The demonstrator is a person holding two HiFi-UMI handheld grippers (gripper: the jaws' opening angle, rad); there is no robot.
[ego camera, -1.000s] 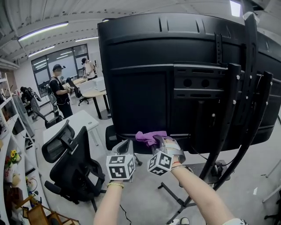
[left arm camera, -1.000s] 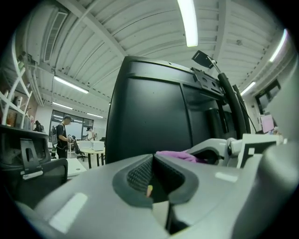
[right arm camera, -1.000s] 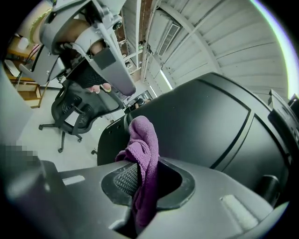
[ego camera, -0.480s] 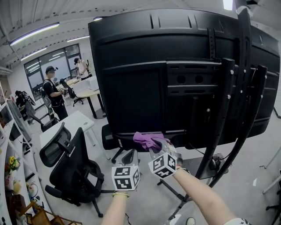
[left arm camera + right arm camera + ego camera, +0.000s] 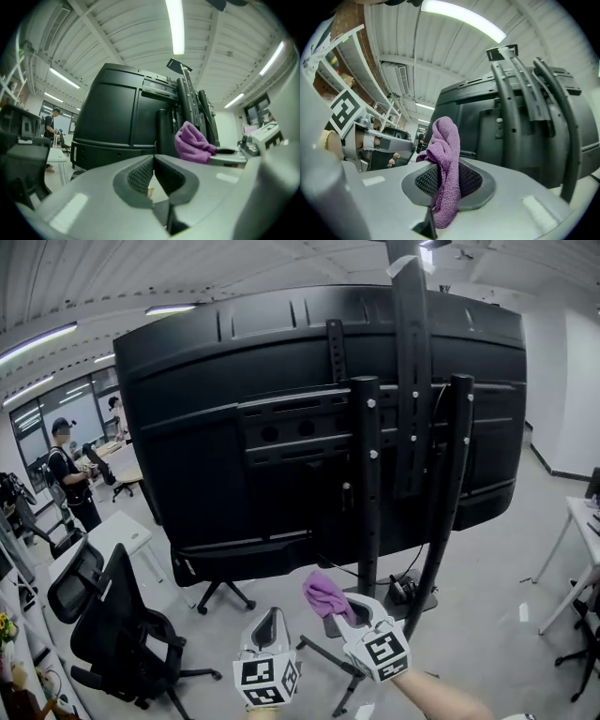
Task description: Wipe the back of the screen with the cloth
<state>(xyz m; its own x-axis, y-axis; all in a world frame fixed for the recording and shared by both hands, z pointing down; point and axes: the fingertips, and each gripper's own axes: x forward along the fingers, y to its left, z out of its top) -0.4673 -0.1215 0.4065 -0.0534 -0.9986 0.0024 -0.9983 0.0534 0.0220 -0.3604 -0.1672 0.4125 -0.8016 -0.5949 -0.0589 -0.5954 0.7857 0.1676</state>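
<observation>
Purple cloth gripped by the right gripper, held below the back of the black screen.

The cloth (image 5: 445, 154) is clamped between the jaws of the right gripper (image 5: 349, 613), its bunched end rising past the tips and its tail hanging below the pads; in the head view it sits at 6 o'clock, just below the lower edge of the screen (image 5: 225, 437); the screen's ribbed black back fills the centre, mounted on a black stand (image 5: 365, 484) whose posts run from 12 toward 5 o'clock; the left gripper (image 5: 269, 632), at 7 o'clock beside the right one, has its jaws pressed together on nothing; an office chair (image 5: 108, 615) stands at 8 o'clock; a person (image 5: 67, 465) stands at 9 o'clock.
</observation>
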